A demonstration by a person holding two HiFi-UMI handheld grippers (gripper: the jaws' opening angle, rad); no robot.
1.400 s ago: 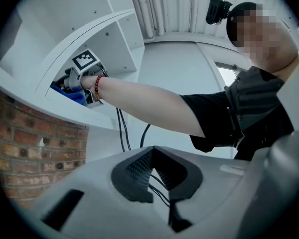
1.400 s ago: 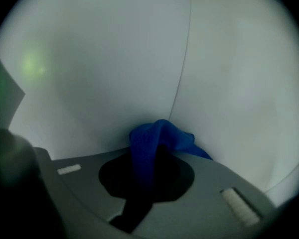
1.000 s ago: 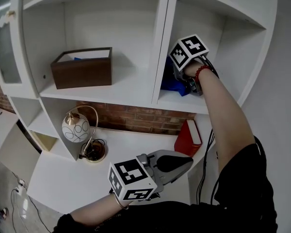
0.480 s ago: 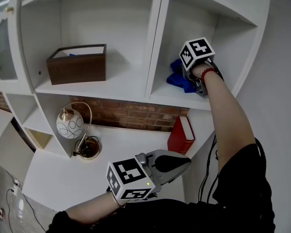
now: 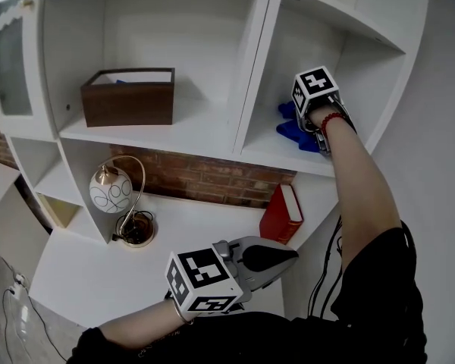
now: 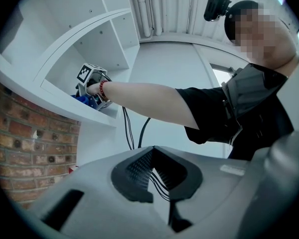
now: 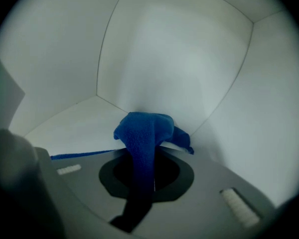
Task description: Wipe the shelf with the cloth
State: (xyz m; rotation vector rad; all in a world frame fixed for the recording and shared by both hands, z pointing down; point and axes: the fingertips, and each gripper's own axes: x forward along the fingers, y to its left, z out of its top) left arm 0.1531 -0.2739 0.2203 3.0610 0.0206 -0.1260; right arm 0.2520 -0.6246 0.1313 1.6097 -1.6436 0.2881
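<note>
My right gripper (image 5: 306, 126) is inside the right-hand compartment of the white shelf (image 5: 267, 149), shut on a blue cloth (image 5: 291, 132) that rests on the shelf board. In the right gripper view the cloth (image 7: 143, 133) bulges out between the jaws of this gripper (image 7: 150, 159), close to the compartment's back corner, above the board (image 7: 72, 119). My left gripper (image 5: 287, 256) hangs low in front of the desk, shut with nothing in it. From the left gripper (image 6: 153, 149) view the right gripper (image 6: 91, 87) and a bit of the cloth (image 6: 81, 99) show on the shelf.
A brown box (image 5: 129, 98) stands in the left compartment, past the upright divider (image 5: 252, 67). Below are a round lamp (image 5: 112, 192), a red book (image 5: 282, 212) and a brick back wall (image 5: 205, 180). A glass cabinet door (image 5: 7, 51) is at far left.
My right gripper has slid the cloth to the right along the shelf board, away from the divider and toward the back corner. The left gripper has stayed put.
</note>
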